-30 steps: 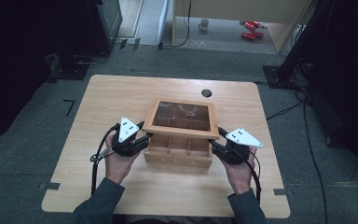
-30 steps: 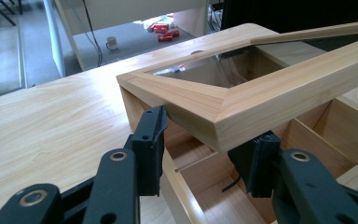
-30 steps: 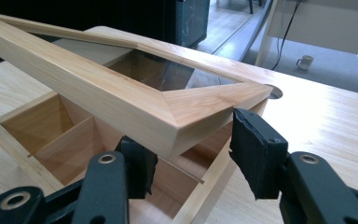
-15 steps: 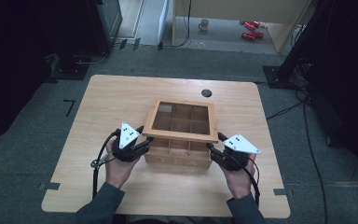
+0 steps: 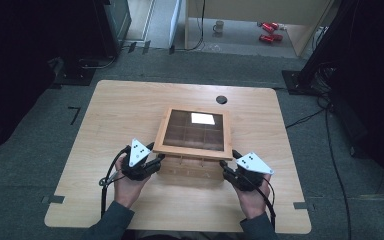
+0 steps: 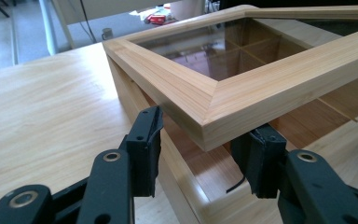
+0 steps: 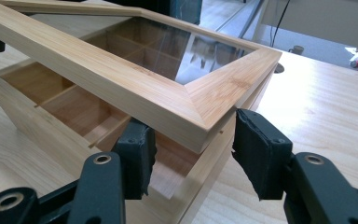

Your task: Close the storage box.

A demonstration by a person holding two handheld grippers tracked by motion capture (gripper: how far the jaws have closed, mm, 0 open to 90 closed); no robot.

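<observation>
Unmarked wooden box, glass lid raised

The high view looks steeply down on the whole table from its near edge. Each gripper view sits low and close, facing one near corner of the raised lid, which all views share.

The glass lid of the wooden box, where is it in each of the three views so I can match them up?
High view: the glass lid sits centre, raised at the near edge.
Left gripper view: its near corner hangs above the jaws.
Right gripper view: its near corner hangs above the jaws.
Shared landmark: the compartmented wooden box under it.
</observation>
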